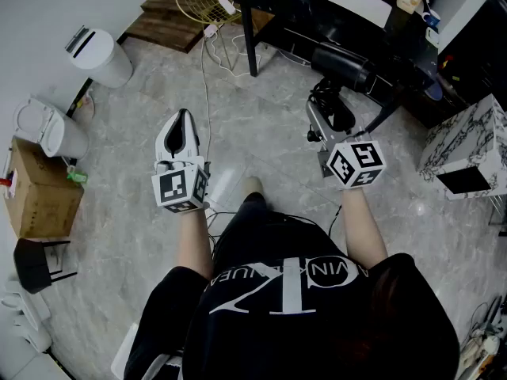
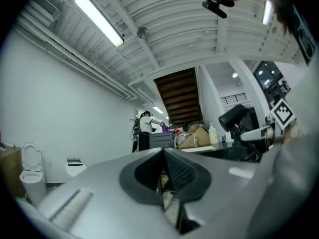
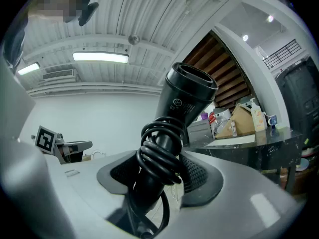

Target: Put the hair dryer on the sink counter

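While the right gripper [image 3: 163,179] pinched the hair dryer [image 3: 187,96] handle near the sink counter [image 3: 249,151] edge, we judged a level carry past that edge best; left gripper [image 2: 163,156] pressed together, empty.

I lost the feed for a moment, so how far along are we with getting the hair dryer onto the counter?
Done: the pickup. The right gripper is clamped on the handle of the hair dryer, cord wound round it. In hand: the dryer is held in the air, short of the dark counter. Left to do: set it down there and let go. The left gripper is shut and empty.
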The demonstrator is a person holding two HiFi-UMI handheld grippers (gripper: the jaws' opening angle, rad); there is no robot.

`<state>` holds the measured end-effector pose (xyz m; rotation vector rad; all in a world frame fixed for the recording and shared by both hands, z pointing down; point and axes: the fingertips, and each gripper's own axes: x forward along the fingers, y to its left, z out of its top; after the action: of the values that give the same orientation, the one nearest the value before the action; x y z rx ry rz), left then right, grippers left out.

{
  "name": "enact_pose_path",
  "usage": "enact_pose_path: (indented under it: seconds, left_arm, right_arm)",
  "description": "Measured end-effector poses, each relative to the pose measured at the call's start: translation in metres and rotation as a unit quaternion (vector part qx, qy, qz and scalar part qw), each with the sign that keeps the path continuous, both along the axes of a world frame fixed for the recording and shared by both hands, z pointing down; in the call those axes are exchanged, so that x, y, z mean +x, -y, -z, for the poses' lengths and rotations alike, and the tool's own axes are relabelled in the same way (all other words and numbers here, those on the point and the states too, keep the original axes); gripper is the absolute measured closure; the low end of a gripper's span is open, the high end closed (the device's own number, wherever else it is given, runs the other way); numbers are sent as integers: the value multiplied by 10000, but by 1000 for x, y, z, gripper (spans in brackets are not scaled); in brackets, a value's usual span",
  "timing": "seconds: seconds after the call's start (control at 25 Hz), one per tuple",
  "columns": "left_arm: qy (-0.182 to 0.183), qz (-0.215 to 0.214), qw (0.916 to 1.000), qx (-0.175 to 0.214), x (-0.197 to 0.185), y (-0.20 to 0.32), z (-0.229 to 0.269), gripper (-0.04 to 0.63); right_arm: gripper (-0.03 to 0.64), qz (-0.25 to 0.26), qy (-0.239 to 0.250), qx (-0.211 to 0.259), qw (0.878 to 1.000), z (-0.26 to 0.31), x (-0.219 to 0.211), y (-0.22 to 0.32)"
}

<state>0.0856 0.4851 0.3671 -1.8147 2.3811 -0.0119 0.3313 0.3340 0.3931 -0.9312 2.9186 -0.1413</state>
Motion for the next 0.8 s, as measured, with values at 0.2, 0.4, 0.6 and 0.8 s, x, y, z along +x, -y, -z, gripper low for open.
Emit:
enact_pose_path:
  seconds: [0.2, 0.4, 0.6, 0.8]
  left_arm:
    - [4, 9, 10000, 12, 0, 1, 2, 595]
    - [-42, 22, 10000, -15, -3, 4, -2, 595]
    - [-195, 27, 9998, -86, -23, 27, -16, 595]
    - [-252, -23, 9996, -105, -54, 75, -22, 595]
  right_arm:
    - [362, 19, 20, 23, 10000, 2, -1, 0]
    - [360, 19, 34, -54, 10000, -3, -3, 8]
    - [360, 51, 52, -190, 9998, -11, -17, 27]
    - [359, 14, -8, -249, 9997, -16, -46, 68]
